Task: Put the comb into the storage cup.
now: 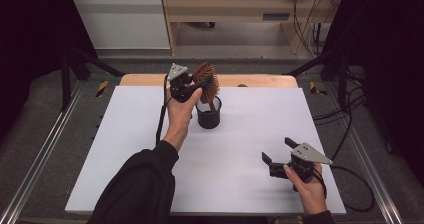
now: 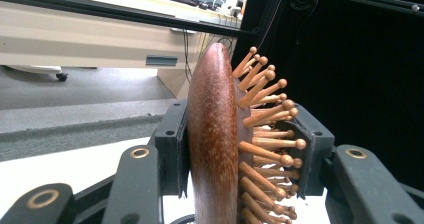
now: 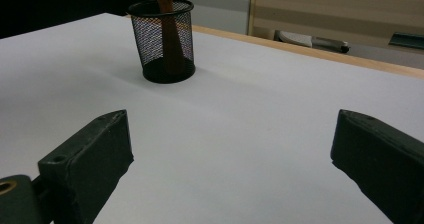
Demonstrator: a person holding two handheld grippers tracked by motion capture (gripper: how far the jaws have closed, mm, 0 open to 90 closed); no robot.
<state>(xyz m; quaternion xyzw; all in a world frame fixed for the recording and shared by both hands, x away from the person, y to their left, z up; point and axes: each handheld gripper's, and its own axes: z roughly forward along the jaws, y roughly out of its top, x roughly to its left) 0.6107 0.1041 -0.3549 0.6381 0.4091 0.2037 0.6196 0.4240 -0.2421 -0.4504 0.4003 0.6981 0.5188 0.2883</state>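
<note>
— Above the mesh pen cup (image 1: 208,115), our left gripper (image 1: 196,86) clamps the wooden hairbrush (image 1: 206,82) head, handle inside.
— If we tilt, the cup tips; our right gripper (image 1: 276,152) waits, jaws apart.

Grey floor (image 1: 235,41) beyond the white table (image 1: 250,134) — pale wooden cabinets (image 1: 230,9), black curtains.

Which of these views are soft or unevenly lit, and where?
High view: table evenly lit, surroundings dark, faint shadow beside the mesh cup. Left gripper view: hairbrush sharp, right background black. Right gripper view: the right gripper has blurred near jaws; cup fairly crisp.
</note>
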